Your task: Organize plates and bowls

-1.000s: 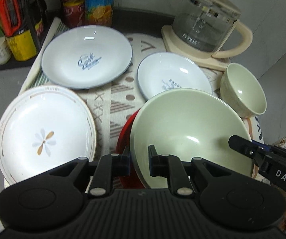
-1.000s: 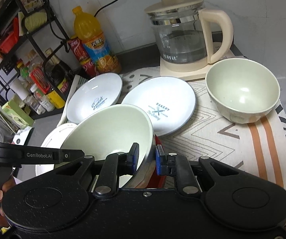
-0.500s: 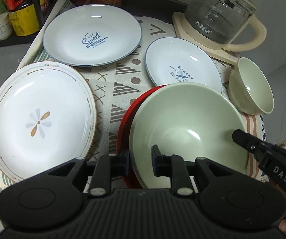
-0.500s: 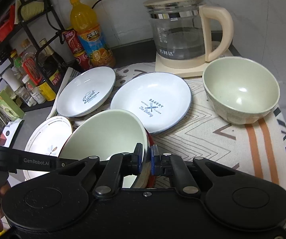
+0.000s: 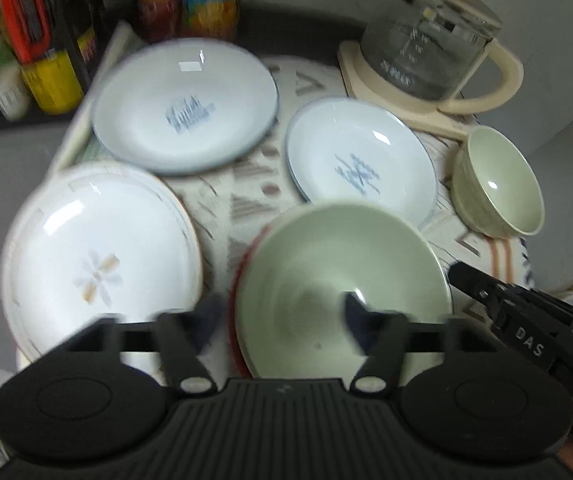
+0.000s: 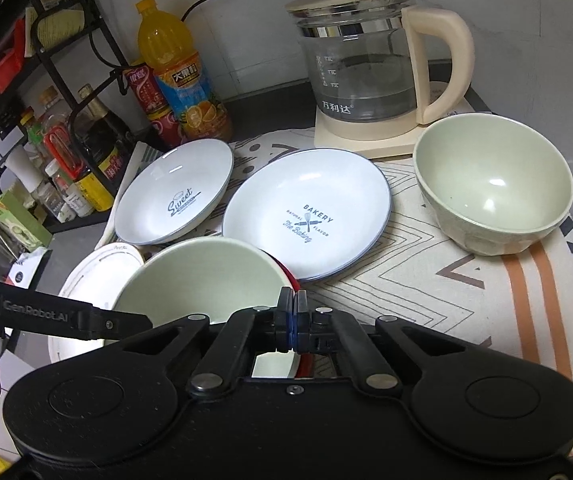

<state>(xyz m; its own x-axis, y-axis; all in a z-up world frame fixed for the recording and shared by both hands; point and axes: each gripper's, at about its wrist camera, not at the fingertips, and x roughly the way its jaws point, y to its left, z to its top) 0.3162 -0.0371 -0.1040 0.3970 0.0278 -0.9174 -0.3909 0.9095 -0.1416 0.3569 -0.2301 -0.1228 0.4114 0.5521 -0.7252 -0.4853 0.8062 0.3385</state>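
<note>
- Green and pale, the large bowl (image 5: 342,280) sat nested in a red bowl (image 5: 238,296) on the patterned cloth (image 6: 426,280) of the worktop; only a thin red rim showed at its left edge.
- Left claw (image 5: 282,320) had its fingers spread wide apart, one on each side of the large bowl's near rim, gripping nothing; the left wrist view was blurred.
- Right claw (image 6: 291,320) had its blue-padded fingertips pressed together at the right rim of the large bowl (image 6: 202,276); whether that rim was pinched between them could not be told.
- White flower plate (image 5: 98,256) lay to the left of the nested bowls, near but apart from them.
- "Sweet" plate (image 6: 174,192) lay farther back on the left; "Bakery" plate (image 6: 306,212) lay just beside it on the right, directly behind the large bowl.
- Small green bowl (image 6: 494,184) stood upright at the right side of the cloth, well apart from the nested pair and in front of the glass kettle (image 6: 366,64).
- Orange juice bottle (image 6: 178,72) and a red can (image 6: 146,92) stood behind the "Sweet" plate; a black rack (image 6: 26,80) of bottles and jars stood at the far left.
</note>
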